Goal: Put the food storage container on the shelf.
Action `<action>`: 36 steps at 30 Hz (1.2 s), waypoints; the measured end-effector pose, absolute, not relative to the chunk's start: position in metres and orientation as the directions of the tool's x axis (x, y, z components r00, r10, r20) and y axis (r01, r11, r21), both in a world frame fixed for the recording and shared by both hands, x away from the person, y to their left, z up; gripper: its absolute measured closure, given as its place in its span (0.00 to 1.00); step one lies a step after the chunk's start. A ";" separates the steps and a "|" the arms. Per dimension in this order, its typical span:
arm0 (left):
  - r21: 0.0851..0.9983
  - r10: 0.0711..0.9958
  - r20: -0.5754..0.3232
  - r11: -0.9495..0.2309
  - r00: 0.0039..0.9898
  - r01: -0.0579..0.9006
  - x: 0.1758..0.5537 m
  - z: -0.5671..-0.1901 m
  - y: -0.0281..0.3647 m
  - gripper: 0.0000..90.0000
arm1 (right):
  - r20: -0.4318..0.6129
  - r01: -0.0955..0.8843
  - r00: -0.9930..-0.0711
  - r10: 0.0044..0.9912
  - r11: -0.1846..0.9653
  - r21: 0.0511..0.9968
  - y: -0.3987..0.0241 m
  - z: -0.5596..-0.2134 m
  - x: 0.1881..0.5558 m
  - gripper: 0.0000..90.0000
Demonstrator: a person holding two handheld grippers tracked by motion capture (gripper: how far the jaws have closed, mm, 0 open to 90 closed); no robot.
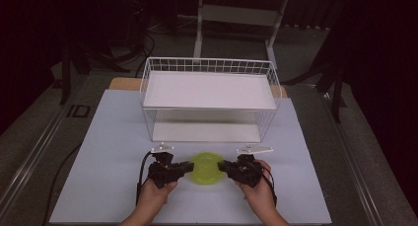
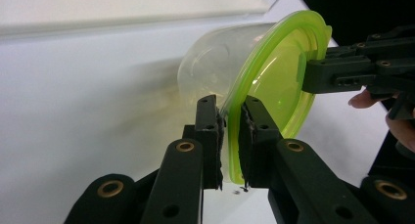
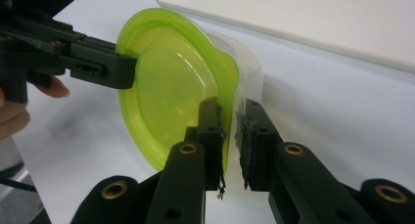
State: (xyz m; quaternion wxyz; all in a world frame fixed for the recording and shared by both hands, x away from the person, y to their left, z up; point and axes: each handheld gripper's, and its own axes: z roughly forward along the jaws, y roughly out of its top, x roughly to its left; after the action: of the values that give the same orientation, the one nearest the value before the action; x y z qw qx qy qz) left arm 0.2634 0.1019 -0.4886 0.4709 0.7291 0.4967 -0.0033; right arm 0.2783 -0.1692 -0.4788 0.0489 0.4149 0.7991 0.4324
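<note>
High view overhead, far; claw views close, sharing container (image 2: pixel 274 82).

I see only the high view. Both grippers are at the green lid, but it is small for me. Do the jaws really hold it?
Observer: Yes. In the left gripper view, the left gripper is shut on the rim of the green lid, one jaw on each side of it.
Operator: And the right one?
Observer: The right gripper is also shut on the rim, at the opposite edge of the lid.
Operator: Is something under the lid?
Observer: Yes, a clear container sits beneath it; the lid is on its mouth.
Operator: How do the lid and container lie?
Observer: In both gripper views the lid's face runs along the jaws, edge-on between them.
</note>
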 end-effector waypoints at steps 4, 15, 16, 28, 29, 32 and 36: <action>0.721 0.706 -0.465 -0.048 0.534 0.691 0.263 -0.471 0.103 0.90 | 0.251 0.569 -0.672 0.697 0.269 0.777 -0.171 -0.460 0.274 0.90; 0.776 0.690 -0.442 -0.027 0.573 0.630 0.270 -0.417 0.106 0.90 | 0.202 0.487 -0.693 0.692 0.242 0.839 -0.173 -0.404 0.273 0.90; 0.783 0.693 -0.433 -0.029 0.577 0.622 0.270 -0.411 0.106 0.90 | 0.194 0.476 -0.695 0.693 0.241 0.846 -0.172 -0.399 0.273 0.90; 0.818 0.687 -0.403 -0.026 0.605 0.575 0.288 -0.364 0.109 0.89 | 0.173 0.435 -0.692 0.701 0.214 0.875 -0.171 -0.351 0.287 0.90; 0.821 0.689 -0.398 -0.027 0.606 0.570 0.291 -0.361 0.109 0.89 | 0.171 0.434 -0.689 0.704 0.211 0.876 -0.170 -0.348 0.289 0.90; 0.834 0.693 -0.387 -0.019 0.608 0.552 0.297 -0.351 0.110 0.89 | 0.173 0.427 -0.686 0.707 0.199 0.882 -0.169 -0.339 0.295 0.90; 0.841 0.705 -0.378 -0.010 0.600 0.541 0.307 -0.339 0.109 0.89 | 0.163 0.420 -0.674 0.720 0.192 0.887 -0.167 -0.329 0.301 0.90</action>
State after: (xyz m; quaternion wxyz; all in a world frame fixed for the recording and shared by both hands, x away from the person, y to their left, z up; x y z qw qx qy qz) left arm 0.3068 0.1094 -0.3394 0.5484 0.7066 0.4409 0.0750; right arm 0.3011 -0.1668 -0.3292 0.1465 0.3760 0.7581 0.5123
